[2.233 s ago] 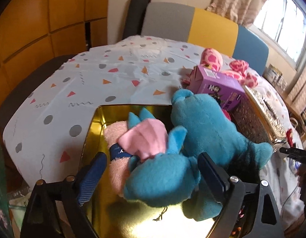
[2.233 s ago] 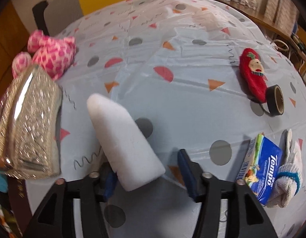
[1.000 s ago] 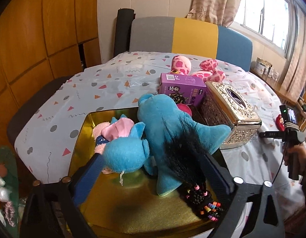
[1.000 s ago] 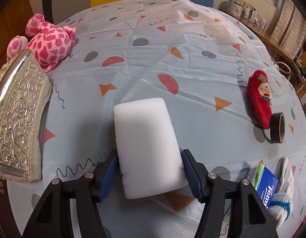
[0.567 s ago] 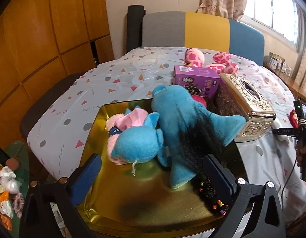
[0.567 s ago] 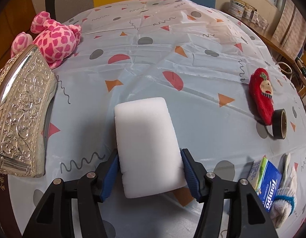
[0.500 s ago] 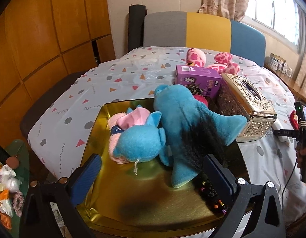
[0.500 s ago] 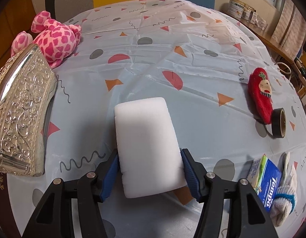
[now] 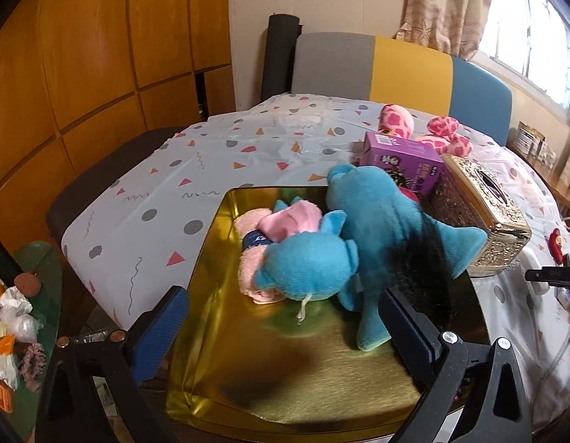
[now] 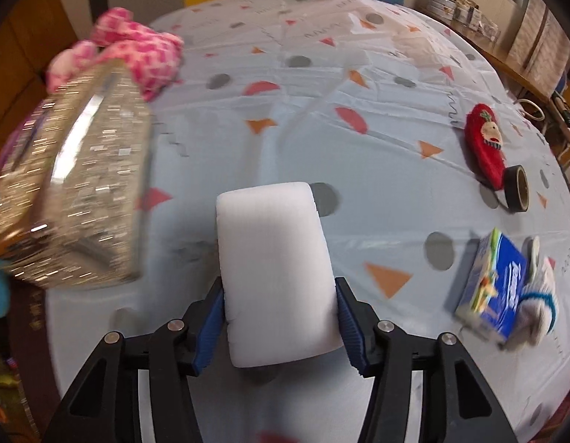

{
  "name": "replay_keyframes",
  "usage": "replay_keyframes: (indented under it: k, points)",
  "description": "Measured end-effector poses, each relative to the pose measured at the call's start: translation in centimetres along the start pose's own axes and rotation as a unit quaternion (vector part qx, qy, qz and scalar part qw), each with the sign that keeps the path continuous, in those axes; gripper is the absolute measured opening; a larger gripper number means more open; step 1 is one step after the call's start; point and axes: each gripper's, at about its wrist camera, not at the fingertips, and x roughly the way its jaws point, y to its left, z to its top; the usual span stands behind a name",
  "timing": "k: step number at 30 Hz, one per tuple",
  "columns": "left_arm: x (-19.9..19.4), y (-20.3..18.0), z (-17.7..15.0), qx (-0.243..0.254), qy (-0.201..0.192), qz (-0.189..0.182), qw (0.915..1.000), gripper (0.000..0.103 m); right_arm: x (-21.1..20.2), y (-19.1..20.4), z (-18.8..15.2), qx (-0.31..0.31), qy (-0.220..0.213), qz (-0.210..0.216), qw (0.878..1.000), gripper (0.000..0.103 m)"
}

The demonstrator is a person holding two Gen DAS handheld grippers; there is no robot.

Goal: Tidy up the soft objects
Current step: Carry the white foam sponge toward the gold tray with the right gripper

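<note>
Right tongs (image 10: 279,326) tipped steeply down, squeezing one white sponge (image 10: 275,271)

Its jaws have just been closing and the pads now press the sponge's sides, sponge sticking out ahead; left tongs (image 9: 285,326) angled down with jaws wide and empty; ahead of them a gold tray (image 9: 285,376) holds two blue plushies (image 9: 381,229) and one pink towel roll (image 9: 250,258); compared with a second ago the silver box (image 10: 74,192) sits closer on the left.

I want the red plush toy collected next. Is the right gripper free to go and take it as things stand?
Probably not yet: the right gripper is shut on the white sponge. The red plush toy lies uncovered, a tape roll against it.
</note>
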Motion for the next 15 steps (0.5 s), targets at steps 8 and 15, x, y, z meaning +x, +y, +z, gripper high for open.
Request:
replay_keyframes:
  k: [8, 15]
  points:
    - [0.4, 2.7, 0.0, -0.036, 0.008, 0.007, 0.9993, 0.103, -5.5, 4.8, -2.0, -0.035, -0.047, 0.047, 0.997, 0.056]
    - [0.1, 6.5, 0.5, -0.078, 0.001, 0.041, 0.9961, 0.103, -11.5, 7.3, -2.9, -0.06, -0.141, 0.024, 0.988, 0.054]
